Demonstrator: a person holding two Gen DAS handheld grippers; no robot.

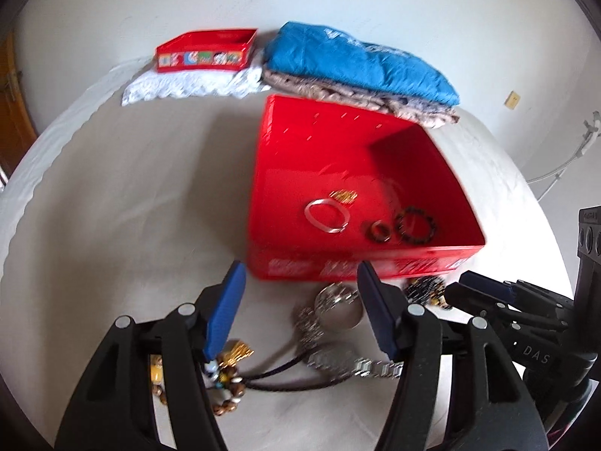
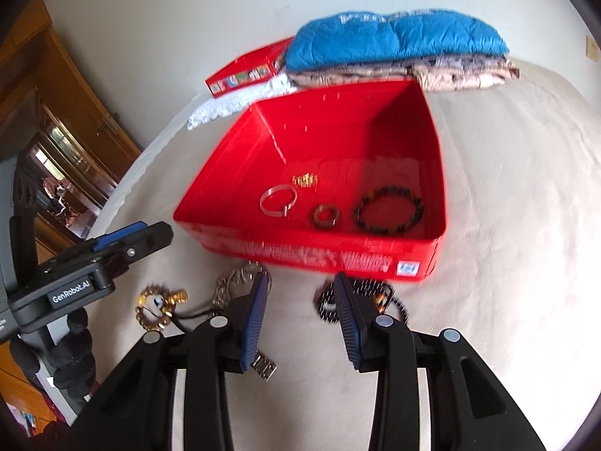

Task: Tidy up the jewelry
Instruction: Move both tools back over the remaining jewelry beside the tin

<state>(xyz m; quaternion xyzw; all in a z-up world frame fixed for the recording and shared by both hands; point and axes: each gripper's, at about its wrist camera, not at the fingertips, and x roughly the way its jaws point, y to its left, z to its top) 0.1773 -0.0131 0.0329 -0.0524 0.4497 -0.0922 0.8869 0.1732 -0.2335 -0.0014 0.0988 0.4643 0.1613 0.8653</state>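
A red box stands open on the bed. It holds a clear bangle, a gold piece, a brown ring and a dark bead bracelet. In front of the box lie a metal watch, a wooden bead bracelet and a black bead bracelet. My left gripper is open above the watch. My right gripper is open and empty, between the watch and the black beads.
A smaller red box sits on white lace at the back. Folded blue and patterned cloths lie behind the big box. A wooden cabinet stands to the left.
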